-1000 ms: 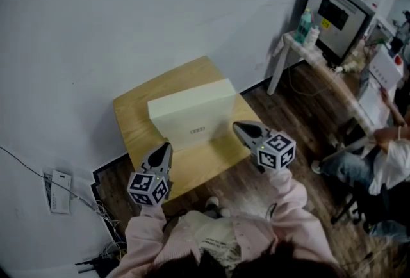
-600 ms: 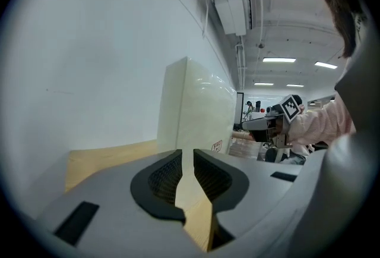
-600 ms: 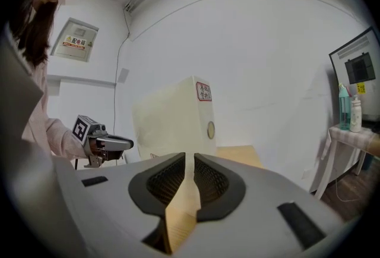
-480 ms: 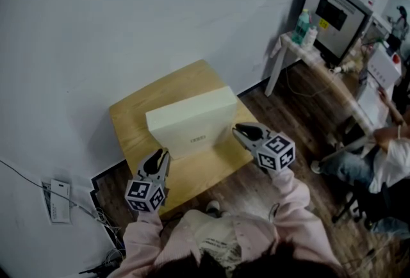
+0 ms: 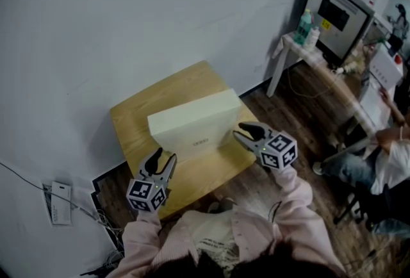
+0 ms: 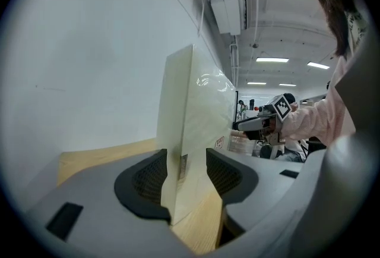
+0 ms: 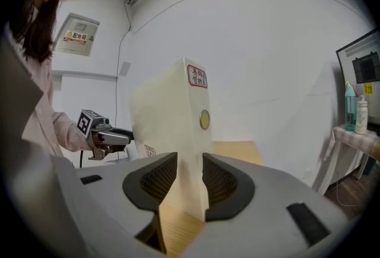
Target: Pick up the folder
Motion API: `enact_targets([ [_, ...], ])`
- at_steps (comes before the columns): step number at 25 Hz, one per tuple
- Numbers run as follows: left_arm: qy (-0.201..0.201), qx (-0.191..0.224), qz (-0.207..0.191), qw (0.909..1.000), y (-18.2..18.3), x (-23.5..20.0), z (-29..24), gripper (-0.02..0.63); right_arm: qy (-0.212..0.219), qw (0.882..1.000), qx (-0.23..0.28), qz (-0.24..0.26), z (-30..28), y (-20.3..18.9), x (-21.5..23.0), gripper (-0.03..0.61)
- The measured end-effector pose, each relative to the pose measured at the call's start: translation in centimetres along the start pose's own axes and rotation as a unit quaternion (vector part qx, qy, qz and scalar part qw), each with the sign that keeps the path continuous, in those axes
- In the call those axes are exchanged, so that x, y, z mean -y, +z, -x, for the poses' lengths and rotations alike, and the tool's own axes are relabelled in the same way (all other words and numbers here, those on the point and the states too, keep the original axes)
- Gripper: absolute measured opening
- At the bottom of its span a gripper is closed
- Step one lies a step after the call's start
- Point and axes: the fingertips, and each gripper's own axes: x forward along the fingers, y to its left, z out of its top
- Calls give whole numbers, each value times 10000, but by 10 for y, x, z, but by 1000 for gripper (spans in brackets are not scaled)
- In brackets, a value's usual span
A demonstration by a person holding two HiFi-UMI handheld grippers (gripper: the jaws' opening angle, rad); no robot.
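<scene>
One folder [image 5: 195,123] stands on one table [image 5: 136,113]. Your left gripper [image 5: 164,156] and right gripper [image 5: 239,130] have just been opening partway, each loosely straddling a folder end.

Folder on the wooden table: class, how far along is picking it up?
Done: left gripper and right gripper are at the folder, and their fingers have just been opening. In hand: each straddles one end, unclamped. Left: close both, then lift the folder off the table, where it stands.

Between the just-opened jaws of left gripper [image 5: 163,156] and right gripper [image 5: 238,130], folder [image 5: 192,123] ends are lodged; bare table [image 5: 198,164] is left between them.
</scene>
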Motion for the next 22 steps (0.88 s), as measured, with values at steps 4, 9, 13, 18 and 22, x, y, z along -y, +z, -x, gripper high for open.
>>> enact_targets([
  [4,-63,29,25,10000,4,-1,-8,229,292,9994,-152,120,-6,0,1,164],
  [9,-174,3,101,9998,5,-1,-16,279,691,9967,-337,246,-15,-2,4,227],
  [13,-207,-58,157,9996,2,-2,-19,315,917,9947,-395,262,-21,-3,7,244],
  [18,-277,-250,168,9992,-7,-4,-21,356,1277,9903,-494,246,-31,-4,4,276],
  [22,-351,-367,183,9985,-13,-6,-25,379,1531,9862,-560,277,-37,-4,3,301],
])
